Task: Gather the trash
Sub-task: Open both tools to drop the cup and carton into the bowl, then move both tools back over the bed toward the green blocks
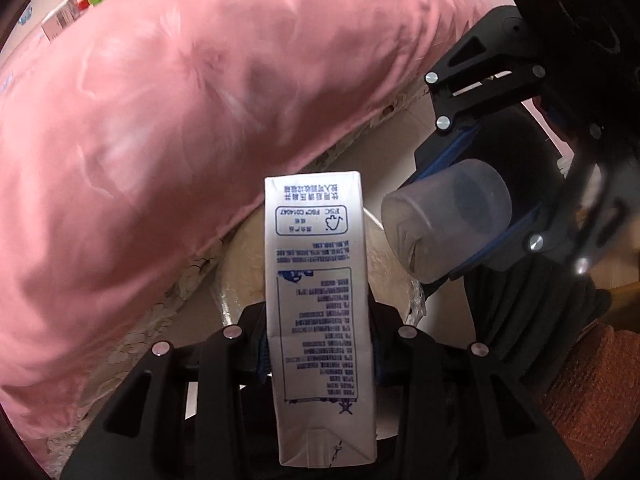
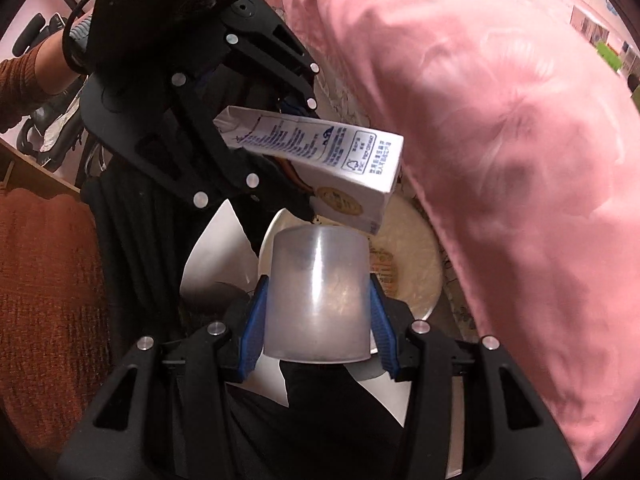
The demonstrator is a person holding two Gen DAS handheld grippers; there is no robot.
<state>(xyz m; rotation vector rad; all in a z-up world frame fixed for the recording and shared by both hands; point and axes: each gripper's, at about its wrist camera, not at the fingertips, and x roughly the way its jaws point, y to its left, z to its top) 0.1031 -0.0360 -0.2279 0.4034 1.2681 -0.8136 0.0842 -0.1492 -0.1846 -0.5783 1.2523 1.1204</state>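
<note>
My left gripper point(image 1: 320, 344) is shut on a white milk carton point(image 1: 316, 280) with blue print, held lengthways above a round white bin point(image 1: 236, 276) lined with clear plastic. My right gripper point(image 2: 316, 320) is shut on a frosted plastic cup point(image 2: 318, 296), its blue pads on both sides. In the left wrist view the cup point(image 1: 444, 220) and the right gripper point(image 1: 480, 216) hang to the right of the carton. In the right wrist view the carton point(image 2: 320, 160) and the left gripper point(image 2: 276, 152) are just above the cup, over the bin point(image 2: 416, 264).
A large pink quilt point(image 1: 160, 140) on a bed with a floral sheet point(image 1: 132, 340) fills the left; the quilt point(image 2: 500, 160) also shows on the right of the right wrist view. Small boxes point(image 1: 64, 16) stand far behind. An orange-sleeved arm point(image 2: 44, 300) and dark clothing point(image 2: 132, 240) are close by.
</note>
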